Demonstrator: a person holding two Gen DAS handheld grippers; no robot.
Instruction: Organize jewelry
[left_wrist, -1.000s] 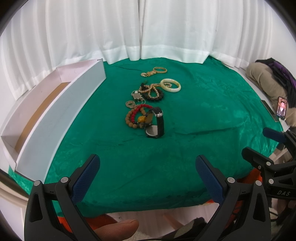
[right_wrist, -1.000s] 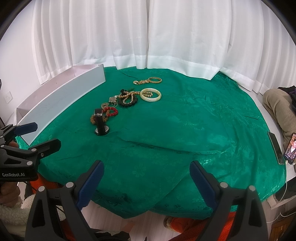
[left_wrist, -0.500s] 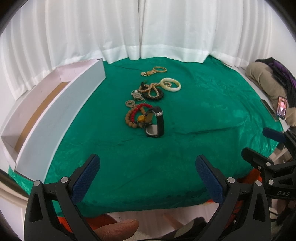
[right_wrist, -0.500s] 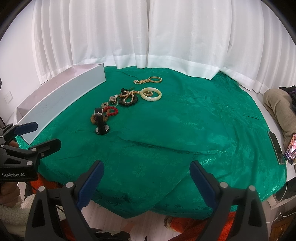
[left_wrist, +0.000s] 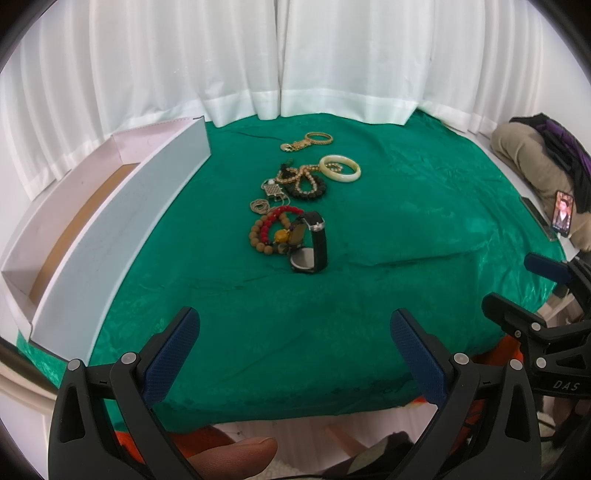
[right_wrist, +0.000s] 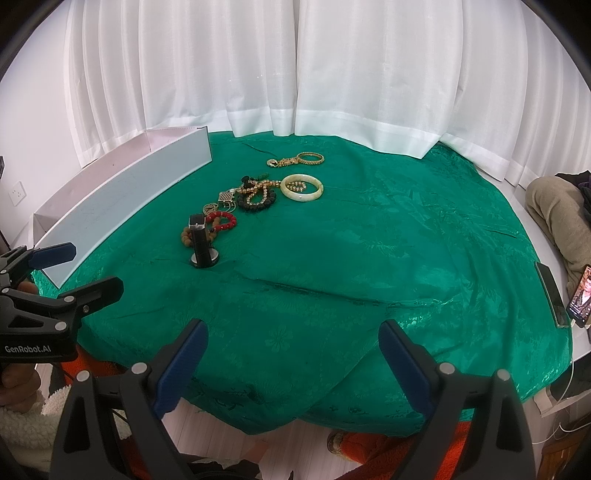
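Jewelry lies in a line down the middle of the green cloth (left_wrist: 406, 229). Nearest stands a black watch (left_wrist: 310, 243) (right_wrist: 202, 242) on its edge, beside a red bead bracelet (left_wrist: 275, 221) (right_wrist: 223, 220) and a brown wooden bead bracelet (left_wrist: 258, 240). Farther back lie a dark bead bracelet (left_wrist: 308, 188) under a gold bead strand, a pale jade bangle (left_wrist: 340, 168) (right_wrist: 302, 187) and a gold chain bracelet (left_wrist: 308, 141) (right_wrist: 297, 160). My left gripper (left_wrist: 293, 341) and right gripper (right_wrist: 291, 349) hang open over the near table edge, nothing between the fingers, well short of the jewelry.
A long white open box (left_wrist: 114, 218) (right_wrist: 122, 192) lies along the cloth's left side. White curtains (left_wrist: 280, 55) close off the back. Two phones (right_wrist: 576, 295) sit at the right edge beside a seated person's legs (right_wrist: 557, 214).
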